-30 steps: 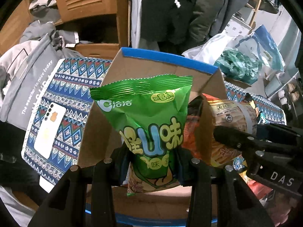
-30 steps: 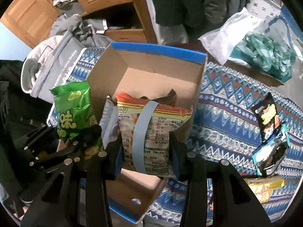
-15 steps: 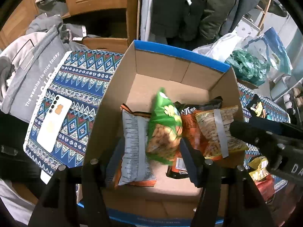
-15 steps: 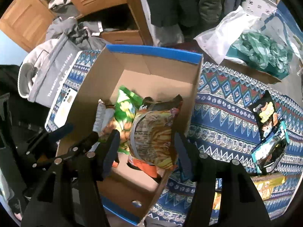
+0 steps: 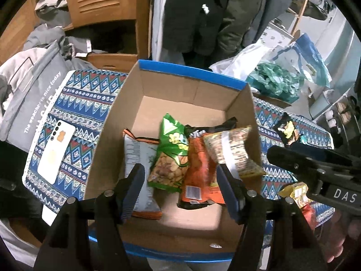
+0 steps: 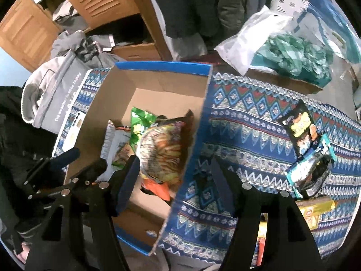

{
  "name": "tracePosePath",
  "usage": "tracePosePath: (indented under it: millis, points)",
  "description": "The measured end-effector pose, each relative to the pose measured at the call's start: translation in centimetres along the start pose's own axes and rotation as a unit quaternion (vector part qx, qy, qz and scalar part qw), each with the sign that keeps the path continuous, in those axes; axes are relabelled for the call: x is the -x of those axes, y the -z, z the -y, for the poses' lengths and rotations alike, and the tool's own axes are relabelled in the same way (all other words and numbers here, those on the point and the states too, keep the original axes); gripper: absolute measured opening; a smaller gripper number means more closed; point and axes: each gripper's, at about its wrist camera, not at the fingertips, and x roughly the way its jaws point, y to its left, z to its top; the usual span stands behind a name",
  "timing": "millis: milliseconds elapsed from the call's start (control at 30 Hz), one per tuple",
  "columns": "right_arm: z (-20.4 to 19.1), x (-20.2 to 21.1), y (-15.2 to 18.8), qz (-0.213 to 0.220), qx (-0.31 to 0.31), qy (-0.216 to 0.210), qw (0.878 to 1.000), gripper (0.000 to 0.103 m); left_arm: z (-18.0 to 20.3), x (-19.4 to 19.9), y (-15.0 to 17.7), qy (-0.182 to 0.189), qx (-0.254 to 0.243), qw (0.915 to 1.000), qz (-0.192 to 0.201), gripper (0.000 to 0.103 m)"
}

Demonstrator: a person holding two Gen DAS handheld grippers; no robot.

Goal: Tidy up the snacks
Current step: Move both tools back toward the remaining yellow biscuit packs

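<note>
Both drops done: my left tongs (image 5: 180,189) and right tongs (image 6: 173,180) just opening, empty above the box (image 5: 191,83); next, packets (image 6: 302,126) right of my right tongs

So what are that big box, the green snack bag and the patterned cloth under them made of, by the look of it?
The box looks like plain brown cardboard, matte, with fold creases and a blue printed outside. The green snack bag seems thin plastic film, glossy and crinkled, with a crimped top seam. The patterned cloth looks like woven or printed fabric, matte; which of the two is unclear.
</note>
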Motion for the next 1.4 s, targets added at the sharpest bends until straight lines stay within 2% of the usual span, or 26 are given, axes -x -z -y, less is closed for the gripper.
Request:
tracePosePath:
  millis: [300,433,833,1133,1400]
  points:
    - [3.8,1.9,1.7,0.003,-0.031,0.011,0.999,0.067,3.2,0.7,0.2,0.02,-0.03,0.9993,0.005,0.067]
    - [5.7,3.1,2.9,0.009,-0.04,0.025,0.999,0.072,5.4,0.9,0.7,0.028,-0.057,0.998,0.004,0.067]
    - [13.0,6.3,7.8,0.012,-0.112,0.06,0.992,0.072,13.0,1.0,2.1,0.069,-0.131,0.989,-0.012,0.07]
    - [18.0,7.8,14.3,0.003,-0.2,0.071,0.977,0.073,18.1,-0.9,4.4,0.087,-0.173,0.9802,-0.042,0.072]
    - [20.5,7.1,22.1,-0.032,-0.243,0.099,0.964,0.073,22.0,-3.5,6.4,0.077,-0.204,0.9739,-0.062,0.072]
